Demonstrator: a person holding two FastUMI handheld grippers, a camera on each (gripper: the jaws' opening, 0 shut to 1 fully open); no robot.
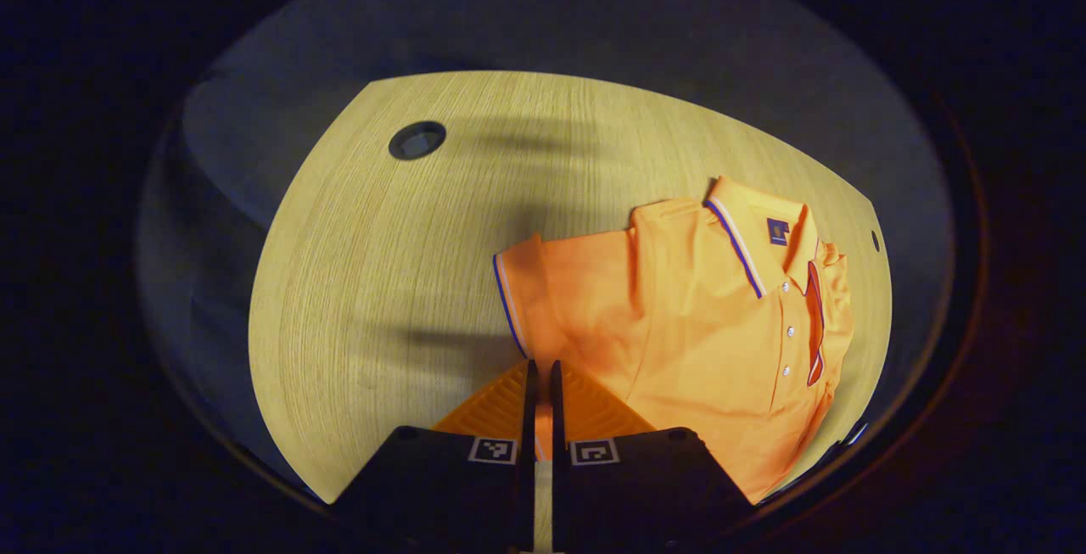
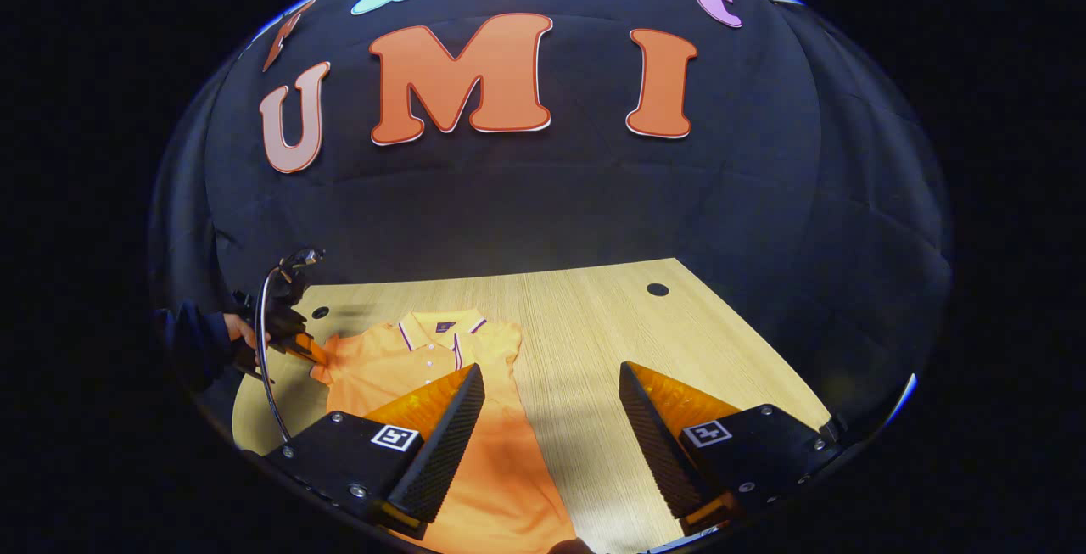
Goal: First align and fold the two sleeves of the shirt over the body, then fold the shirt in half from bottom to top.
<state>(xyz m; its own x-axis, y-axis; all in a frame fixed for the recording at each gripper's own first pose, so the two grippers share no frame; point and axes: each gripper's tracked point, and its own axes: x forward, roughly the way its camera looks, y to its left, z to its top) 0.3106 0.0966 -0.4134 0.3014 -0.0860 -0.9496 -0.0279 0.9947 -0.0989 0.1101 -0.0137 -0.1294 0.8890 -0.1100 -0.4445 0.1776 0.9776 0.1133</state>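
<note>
Here the left gripper [image 1: 543,384] is pinched on the sleeve [image 1: 543,299] near the bench's [image 1: 382,282] left edge. The right gripper [image 2: 551,405] is held agape above the shirt [image 2: 501,469]. The thin hold could be lost, and the sleeve dropped crooked.

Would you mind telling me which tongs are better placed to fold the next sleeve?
Left. The left tongs are shut at the sleeve hem; the right tongs are open over the table.

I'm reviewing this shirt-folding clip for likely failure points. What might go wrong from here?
The left gripper looks pinched on the edge of the shirt at the sleeve; a thin grip may slip mid-fold. The right gripper hangs open above the table, so nothing pins the shirt's body, and it could drag. The far sleeve looks already bunched near the placket, risking a lopsided fold.
</note>
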